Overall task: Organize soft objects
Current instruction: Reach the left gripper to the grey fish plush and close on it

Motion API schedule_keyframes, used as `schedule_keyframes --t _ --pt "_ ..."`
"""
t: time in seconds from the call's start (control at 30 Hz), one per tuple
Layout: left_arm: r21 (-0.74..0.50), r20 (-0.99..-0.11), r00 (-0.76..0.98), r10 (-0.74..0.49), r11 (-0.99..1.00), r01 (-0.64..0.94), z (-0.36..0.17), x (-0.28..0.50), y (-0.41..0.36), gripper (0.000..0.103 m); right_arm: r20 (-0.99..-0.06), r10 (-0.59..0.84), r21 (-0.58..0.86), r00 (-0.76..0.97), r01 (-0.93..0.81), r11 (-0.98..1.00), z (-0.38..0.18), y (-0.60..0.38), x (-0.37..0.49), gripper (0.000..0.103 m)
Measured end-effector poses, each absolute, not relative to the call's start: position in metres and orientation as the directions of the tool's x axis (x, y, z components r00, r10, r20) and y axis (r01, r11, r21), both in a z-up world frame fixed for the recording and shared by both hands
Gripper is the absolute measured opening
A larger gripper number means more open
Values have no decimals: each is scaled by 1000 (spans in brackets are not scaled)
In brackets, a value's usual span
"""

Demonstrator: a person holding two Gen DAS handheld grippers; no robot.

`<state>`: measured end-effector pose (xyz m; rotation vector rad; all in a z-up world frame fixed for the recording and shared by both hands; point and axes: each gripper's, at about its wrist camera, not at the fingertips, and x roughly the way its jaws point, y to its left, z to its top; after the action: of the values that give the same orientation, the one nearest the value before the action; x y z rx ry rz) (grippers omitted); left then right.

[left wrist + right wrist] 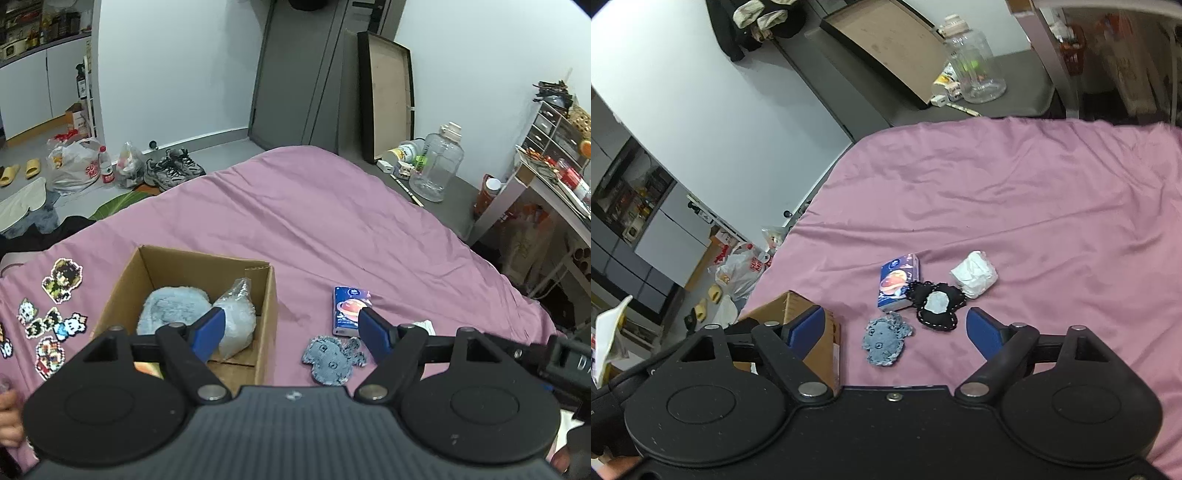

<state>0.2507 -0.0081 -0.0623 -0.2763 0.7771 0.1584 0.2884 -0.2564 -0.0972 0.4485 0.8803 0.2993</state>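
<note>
Left wrist view: left gripper (290, 330) nearest, jaws spread wide, empty; denim patch (332, 360) between fingers; cardboard box (267, 314) left, holding fluffy pad (171, 308). Right wrist view: right gripper (895, 332) wide open, empty; tissue pack (897, 282), black patch (936, 304), white wad (973, 278) beyond.

Box (266, 295): near wall and floor hidden behind left gripper (291, 330) at lower centre; in the right wrist view only one corner (798, 306) shows past a finger. Tissue pack (349, 310): lower right corner covered by a blue pad, print too small to read. Beaded patches (48, 321) cut off at left edge.
</note>
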Motion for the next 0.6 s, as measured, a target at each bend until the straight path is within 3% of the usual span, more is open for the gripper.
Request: schedule_keyframes --t 0.13,0.27,0.6 --pt "-181 -710 703 30 958 -224 -65 259 -22 77 -673 453 526 585 -52 849 -113 -269 299 74" --pt "-184 -726 687 23 957 -225 -73 268 -32 74 -649 508 599 567 -31 800 -127 -283 307 74" --pt "-150 -770 636 49 955 -254 -106 290 -64 68 -660 504 614 557 13 789 -160 -306 332 74"
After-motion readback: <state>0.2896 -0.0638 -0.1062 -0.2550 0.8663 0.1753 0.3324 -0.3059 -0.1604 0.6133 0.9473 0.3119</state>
